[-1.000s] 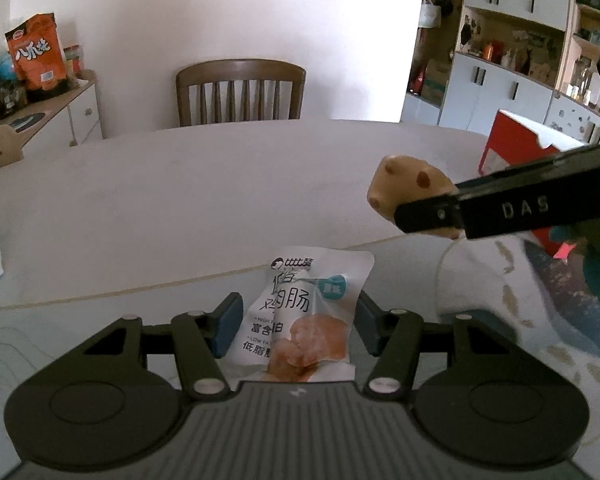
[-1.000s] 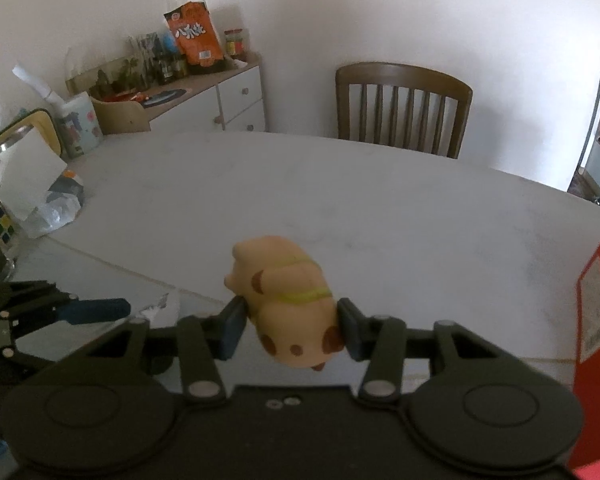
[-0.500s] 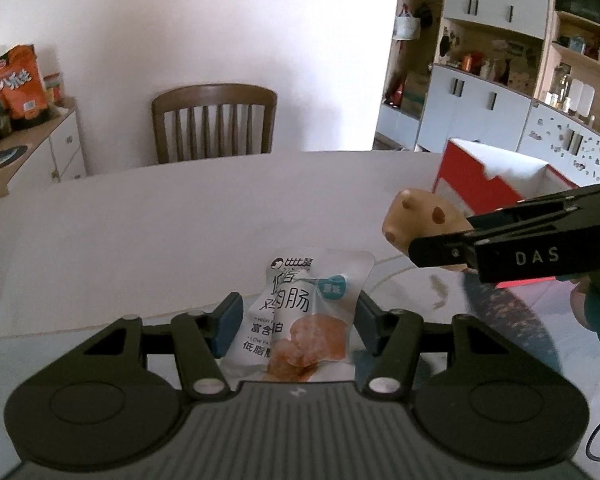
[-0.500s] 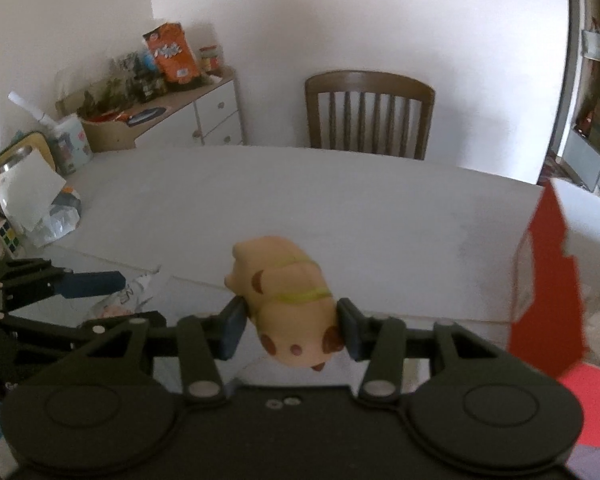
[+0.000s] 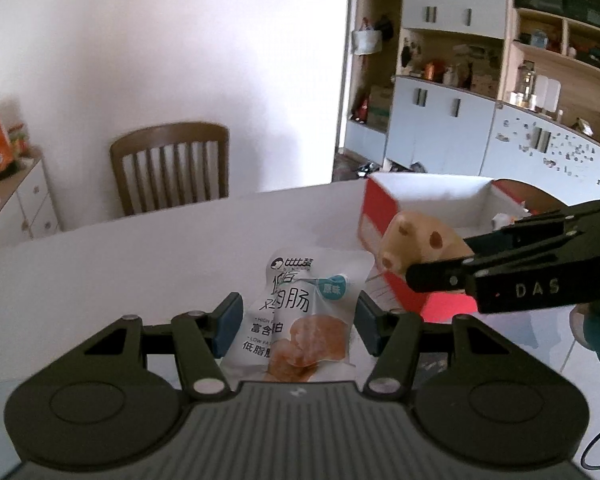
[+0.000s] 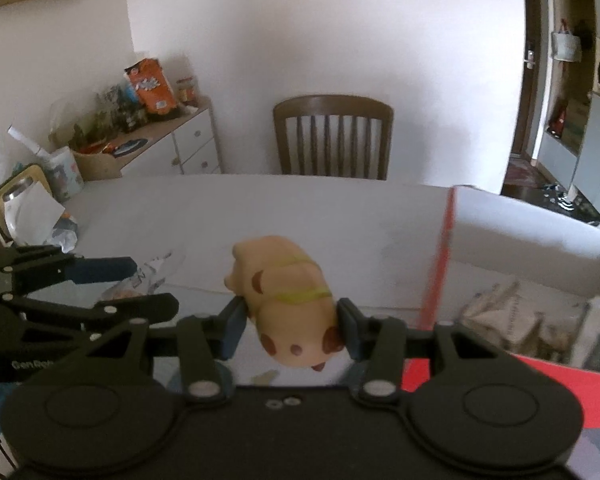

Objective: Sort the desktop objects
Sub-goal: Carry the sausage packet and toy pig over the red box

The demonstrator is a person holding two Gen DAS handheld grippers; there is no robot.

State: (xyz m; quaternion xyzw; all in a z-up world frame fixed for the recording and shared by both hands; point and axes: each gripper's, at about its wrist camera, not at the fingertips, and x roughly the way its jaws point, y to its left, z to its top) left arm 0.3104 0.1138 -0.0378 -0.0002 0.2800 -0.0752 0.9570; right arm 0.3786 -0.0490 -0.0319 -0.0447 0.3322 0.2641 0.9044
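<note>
White table [image 5: 120, 264]; left hand-held gripper [image 5: 296, 322] clamps snack packet [image 5: 300, 320], right hand-held gripper [image 6: 291, 320] clamps toy pig [image 6: 288, 300] beside red box [image 6: 440, 264]

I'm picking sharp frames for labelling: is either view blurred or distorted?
Left wrist view: snack packet print is sharp; fisheye bends the cupboards. Right wrist view: softer, the red box edge smeared, the toy pig fairly clear.
</note>
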